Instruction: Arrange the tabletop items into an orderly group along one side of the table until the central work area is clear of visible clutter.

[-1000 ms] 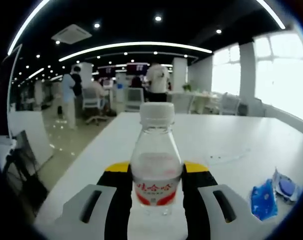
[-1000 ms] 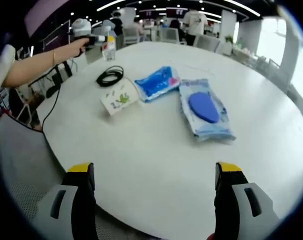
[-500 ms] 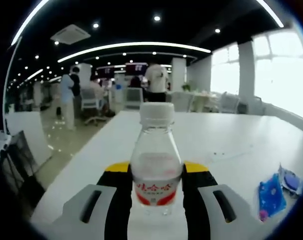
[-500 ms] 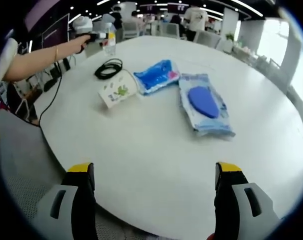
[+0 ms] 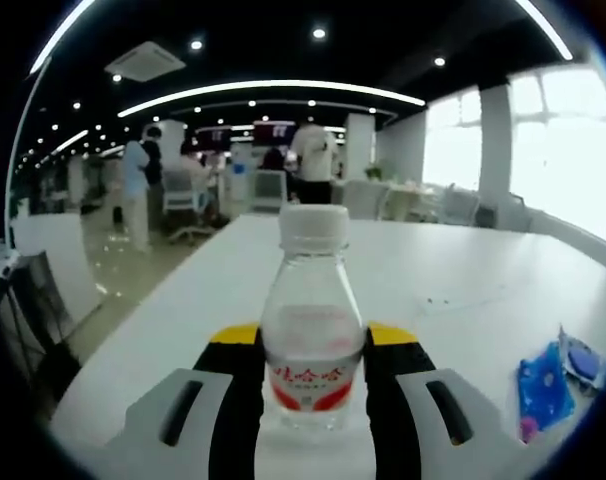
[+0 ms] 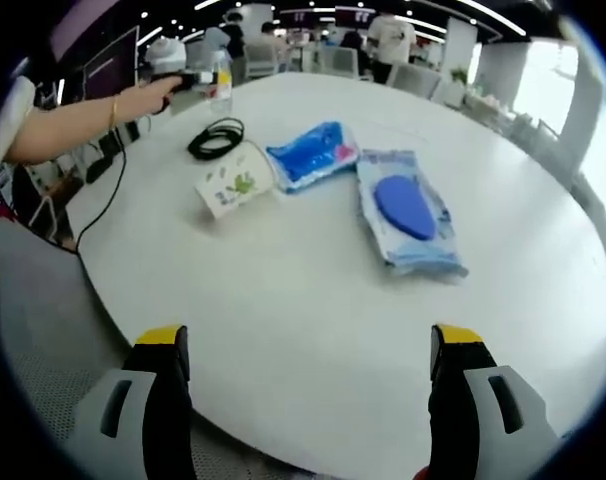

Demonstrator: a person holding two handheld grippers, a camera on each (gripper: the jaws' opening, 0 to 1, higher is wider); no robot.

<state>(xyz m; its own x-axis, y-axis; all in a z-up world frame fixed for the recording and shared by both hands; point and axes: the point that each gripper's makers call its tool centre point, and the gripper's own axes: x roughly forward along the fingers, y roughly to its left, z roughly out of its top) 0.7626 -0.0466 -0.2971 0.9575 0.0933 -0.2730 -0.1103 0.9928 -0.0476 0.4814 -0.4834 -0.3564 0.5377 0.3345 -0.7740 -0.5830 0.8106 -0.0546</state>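
Left gripper view: left tool (image 5: 311, 375) clamped on an upright clear bottle (image 5: 312, 330) with a white cap and red label, held over the near edge of the white counter (image 5: 463, 280), with a blue packet (image 5: 538, 392) off to the right. Right gripper view: right tool (image 6: 310, 400) spread wide with nothing between the jaws, poised above the counter edge; beyond lie a wipes pack (image 6: 408, 212), the blue packet, a paper cup (image 6: 231, 183) on its side and a coiled cable (image 6: 215, 139), with the bottle at the far edge.

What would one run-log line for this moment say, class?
left gripper: shut on water bottle | right gripper: open, above table edge | wipes pack, cable: untouched
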